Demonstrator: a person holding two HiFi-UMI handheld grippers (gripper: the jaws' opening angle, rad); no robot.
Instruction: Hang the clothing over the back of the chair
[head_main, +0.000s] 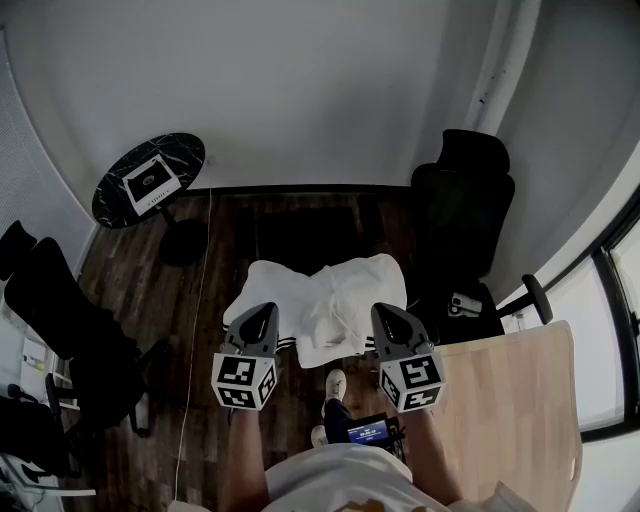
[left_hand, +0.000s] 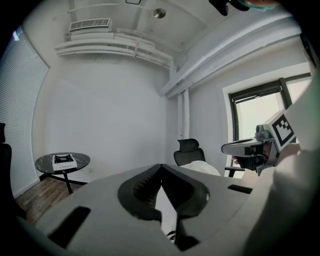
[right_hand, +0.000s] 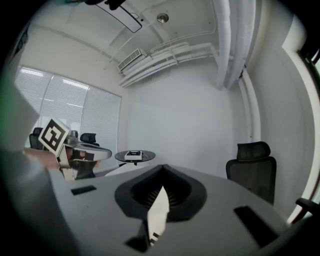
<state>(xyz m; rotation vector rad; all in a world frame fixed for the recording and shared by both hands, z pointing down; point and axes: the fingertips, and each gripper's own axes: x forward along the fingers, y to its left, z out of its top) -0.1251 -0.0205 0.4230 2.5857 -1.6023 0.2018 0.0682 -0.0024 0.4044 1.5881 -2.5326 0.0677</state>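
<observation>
The white garment (head_main: 325, 298) hangs spread between the two grippers. The left gripper (head_main: 264, 312) is clamped shut on its left edge and the right gripper (head_main: 386, 312) on its right edge, with a sliver of cloth showing in each bite. It appears to drape over a dark chair (head_main: 300, 235), though this is hard to make out. A black office chair (head_main: 465, 225) stands to the right.
</observation>
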